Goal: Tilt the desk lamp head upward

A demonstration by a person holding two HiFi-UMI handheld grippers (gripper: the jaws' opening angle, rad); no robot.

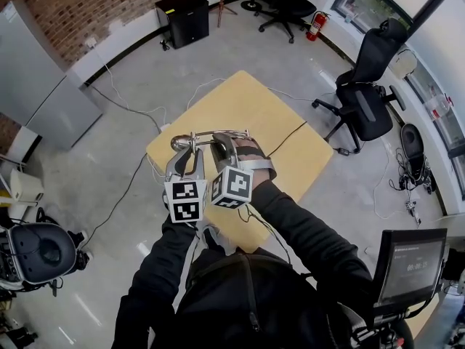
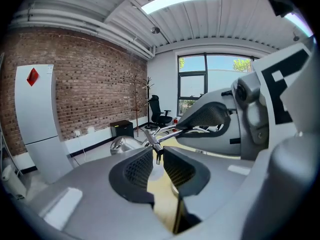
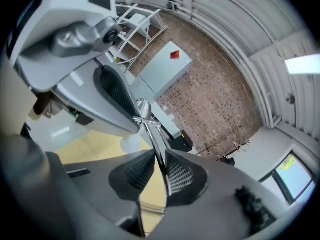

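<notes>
Low in the head view, dark sleeves (image 1: pixel 305 238) reach up to both tools. The left gripper (image 2: pixel 158 153) has its jaws nearly together, pinching the chrome lamp joint (image 2: pixel 151 140) just right of the lamp head (image 2: pixel 122 144). The right gripper (image 3: pixel 161 159) has its jaws clamped on the thin lamp arm (image 3: pixel 151 134). The desk lamp (image 1: pixel 211 135) sits mid-frame, near the left edge of the yellow table (image 1: pixel 247 104). Beyond it, a black office chair (image 1: pixel 367 86) stands at the upper right.

Lamp (image 3: pixel 154 144) between fingers (image 3: pixel 180 174): polished chrome metal, glossy, smooth. Finger pads (image 2: pixel 136 170): black, ribbed, matt, rubbery-looking. Left gripper (image 2: pixel 158 155) shell: grey matt plastic. Table (image 1: pixel 247 107) beneath fingers: pale smooth wood.
</notes>
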